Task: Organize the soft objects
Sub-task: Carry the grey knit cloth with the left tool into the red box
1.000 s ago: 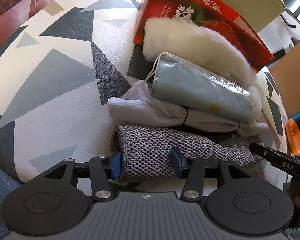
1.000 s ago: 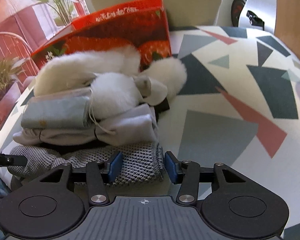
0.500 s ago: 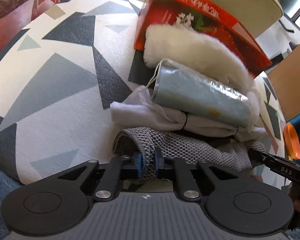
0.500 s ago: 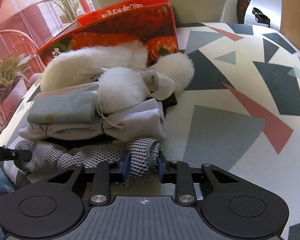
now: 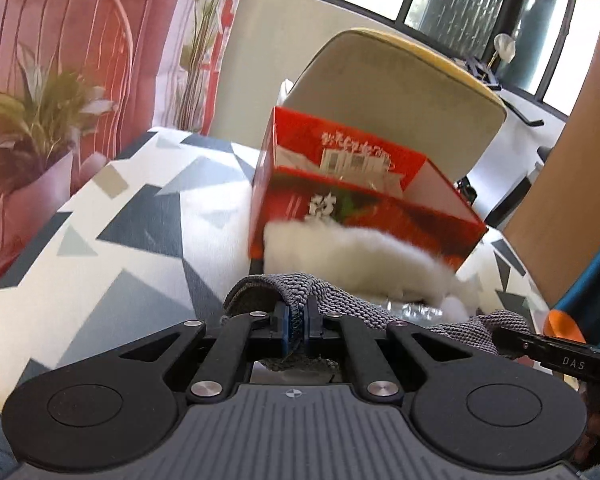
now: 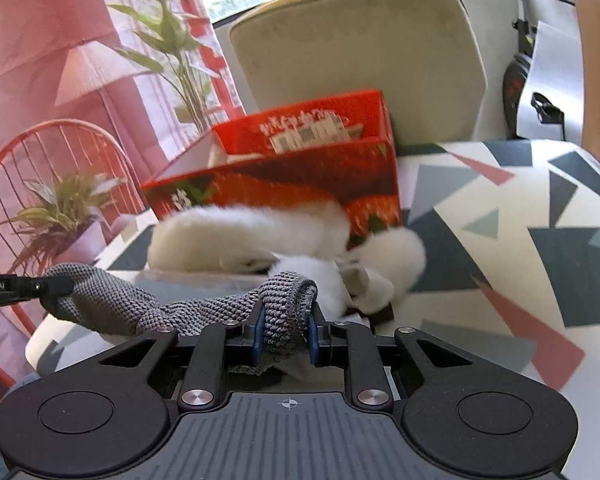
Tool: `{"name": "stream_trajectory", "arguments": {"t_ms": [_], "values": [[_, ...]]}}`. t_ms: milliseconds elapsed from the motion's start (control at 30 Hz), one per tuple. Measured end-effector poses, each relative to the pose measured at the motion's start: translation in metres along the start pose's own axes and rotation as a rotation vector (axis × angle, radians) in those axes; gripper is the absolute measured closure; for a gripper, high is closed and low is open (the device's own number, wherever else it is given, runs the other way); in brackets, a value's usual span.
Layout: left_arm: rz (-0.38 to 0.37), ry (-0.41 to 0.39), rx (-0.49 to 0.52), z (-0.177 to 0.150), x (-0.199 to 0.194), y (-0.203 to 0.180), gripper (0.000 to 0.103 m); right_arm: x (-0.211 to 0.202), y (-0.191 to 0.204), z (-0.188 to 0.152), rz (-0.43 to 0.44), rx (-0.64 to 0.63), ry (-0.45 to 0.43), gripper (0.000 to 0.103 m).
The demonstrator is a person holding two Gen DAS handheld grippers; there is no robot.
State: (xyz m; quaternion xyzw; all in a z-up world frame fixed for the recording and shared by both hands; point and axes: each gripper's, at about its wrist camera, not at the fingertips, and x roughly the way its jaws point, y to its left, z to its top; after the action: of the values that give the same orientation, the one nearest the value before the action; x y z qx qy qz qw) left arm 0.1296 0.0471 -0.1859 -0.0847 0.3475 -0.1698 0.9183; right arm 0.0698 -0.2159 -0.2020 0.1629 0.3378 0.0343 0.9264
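A grey knitted cloth [image 5: 352, 304] hangs stretched between my two grippers, above the patterned table [image 5: 100, 240]. My left gripper [image 5: 296, 320] is shut on one bunched end of it. The jaws of my right gripper [image 6: 286, 328] are closing, with the cloth's other end [image 6: 284, 300] squeezed between the blue pads. Just behind the cloth lies a white fluffy item [image 5: 352, 252] [image 6: 240, 236] on a pile of other soft things, mostly hidden by the cloth. An open red box [image 5: 364, 208] [image 6: 300, 176] stands behind the pile.
A beige chair [image 5: 400, 88] stands behind the table, beyond the red box. A potted plant [image 5: 32, 140] and a red wire chair [image 6: 60, 152] are off the table's left side. An orange object [image 5: 560, 326] sits at the right edge. The patterned tabletop [image 6: 520, 240] stretches to the right.
Both grippers closed on the ends of the grey cloth, then rose and tipped upward, lifting the cloth off the table in front of the pile.
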Motion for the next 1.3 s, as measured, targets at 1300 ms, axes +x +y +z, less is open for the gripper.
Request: {"name": "stream_trajectory", "arguments": {"t_ms": [1300], "values": [[0.041, 0.136, 0.258, 0.152, 0.165, -0.061, 0.096, 0.142, -0.002, 0.207, -0.149, -0.267, 0.051, 0.085]]}}
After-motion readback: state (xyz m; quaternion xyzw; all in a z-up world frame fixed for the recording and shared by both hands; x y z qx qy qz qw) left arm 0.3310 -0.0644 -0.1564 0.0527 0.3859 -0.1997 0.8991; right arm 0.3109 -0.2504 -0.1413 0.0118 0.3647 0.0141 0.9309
